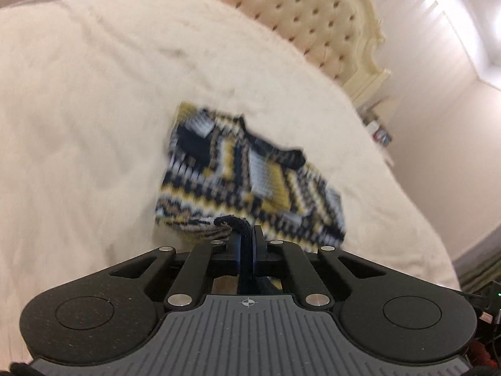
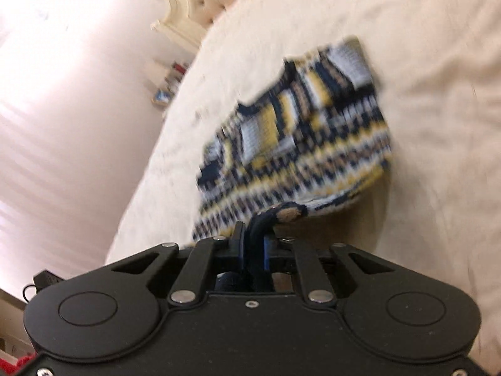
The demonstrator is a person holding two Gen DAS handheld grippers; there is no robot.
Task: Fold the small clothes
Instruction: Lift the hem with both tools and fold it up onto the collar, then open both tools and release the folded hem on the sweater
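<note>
A small knitted sweater [image 1: 247, 175] with a navy, yellow, white and tan pattern hangs above the cream bedspread [image 1: 78, 109]. My left gripper [image 1: 245, 232] is shut on the sweater's dark ribbed edge. The sweater also shows in the right wrist view [image 2: 307, 138], where my right gripper [image 2: 253, 228] is shut on another part of its dark edge. The sweater is blurred in both views. The part pinched between each pair of fingers is hidden.
A cream tufted headboard [image 1: 310, 22] stands at the far end of the bed. A bedside stand with small items [image 1: 380, 131] sits by the pink wall. The bedspread [image 2: 438, 62] spreads wide around the sweater.
</note>
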